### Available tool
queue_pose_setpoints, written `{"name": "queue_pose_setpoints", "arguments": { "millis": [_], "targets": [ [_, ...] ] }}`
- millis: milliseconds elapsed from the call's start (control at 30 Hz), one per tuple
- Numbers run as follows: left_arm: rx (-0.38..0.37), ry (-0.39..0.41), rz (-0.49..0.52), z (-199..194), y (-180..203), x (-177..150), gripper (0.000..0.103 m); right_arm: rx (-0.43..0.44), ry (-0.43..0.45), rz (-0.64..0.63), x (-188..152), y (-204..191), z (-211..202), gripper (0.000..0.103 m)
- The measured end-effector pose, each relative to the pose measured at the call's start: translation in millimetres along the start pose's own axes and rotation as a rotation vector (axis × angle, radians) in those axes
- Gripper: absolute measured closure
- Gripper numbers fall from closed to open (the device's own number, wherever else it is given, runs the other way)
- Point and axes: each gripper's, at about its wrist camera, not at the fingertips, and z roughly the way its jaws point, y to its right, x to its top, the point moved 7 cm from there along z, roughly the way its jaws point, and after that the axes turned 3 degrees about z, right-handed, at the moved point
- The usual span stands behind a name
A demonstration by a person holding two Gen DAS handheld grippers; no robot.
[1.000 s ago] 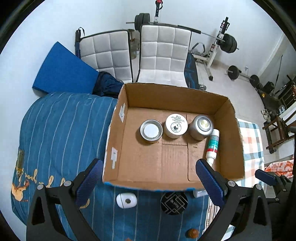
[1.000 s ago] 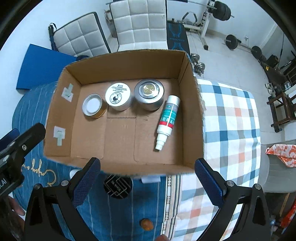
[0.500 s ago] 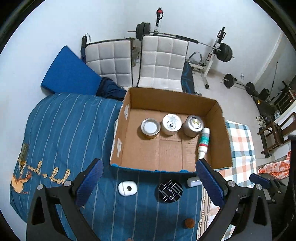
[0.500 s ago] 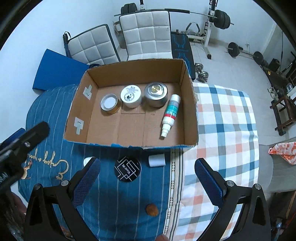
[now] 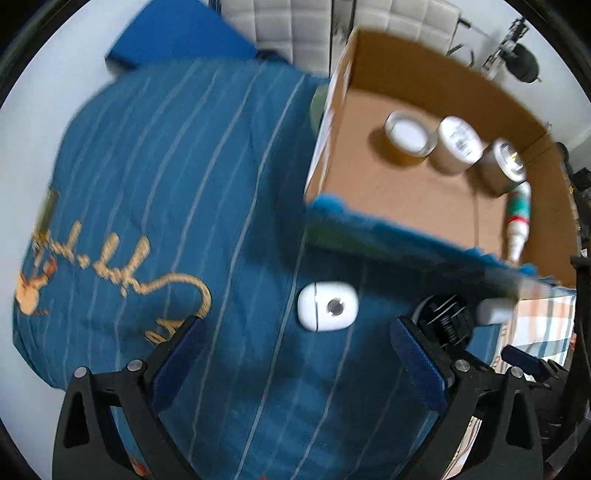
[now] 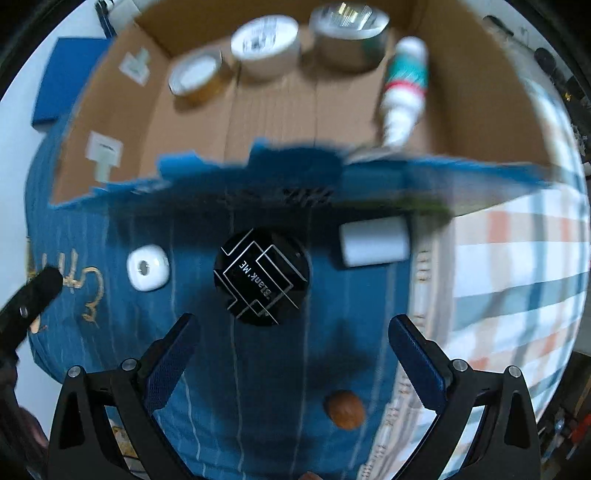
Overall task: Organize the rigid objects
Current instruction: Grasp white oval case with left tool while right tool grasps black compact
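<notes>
A cardboard box (image 5: 406, 206) (image 6: 266, 122) on the bed holds three round tins (image 5: 408, 134) (image 6: 266, 46) and a spray bottle (image 5: 519, 218) (image 6: 404, 85) lying flat. In front of it lie a white earbud case (image 5: 327, 305) (image 6: 147, 267), a black round case (image 6: 262, 277) (image 5: 447, 325), a white cylinder (image 6: 375, 242) (image 5: 495, 310) and a small brown nut (image 6: 345, 409). My left gripper (image 5: 295, 354) is open just above and short of the earbud case. My right gripper (image 6: 291, 354) is open just short of the black case.
A blue striped bedspread (image 5: 166, 184) covers the left of the bed and a checked cloth (image 6: 517, 277) the right. White chairs (image 5: 277, 22) and gym weights (image 5: 524, 62) stand beyond the bed. The left gripper's tip shows in the right wrist view (image 6: 40, 288).
Both grippers have dropped down and closer to the bed. The left swung left toward the earbud case; the right came in over the black case. Both stay open.
</notes>
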Motion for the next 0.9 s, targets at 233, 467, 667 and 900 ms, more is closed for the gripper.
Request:
{"name": "queue_pose_setpoints", "arguments": {
  "millis": [233,467,667,900],
  "targets": [
    [0.006,-0.113,-0.024,43.4,-5.9,-7.1,0.0,-0.041,-0.021,0.007,10.7,-16.9,48.6,0.0],
    [-0.026,-0.155,0.018,63.7,10.0,-4.3,0.001,-0.11,-0.008,-0.032,10.0,-21.9,60.6,0.023],
    [-0.034,-0.205,0.042,86.6,24.7,-7.1,0.013,-0.132,-0.043,-0.043,-17.5,0.1,52.8,0.023],
    [-0.03,-0.187,0.048,95.6,31.0,-12.7,0.041,-0.102,-0.096,0.054,-42.8,39.7,58.7,0.023]
  ]
}}
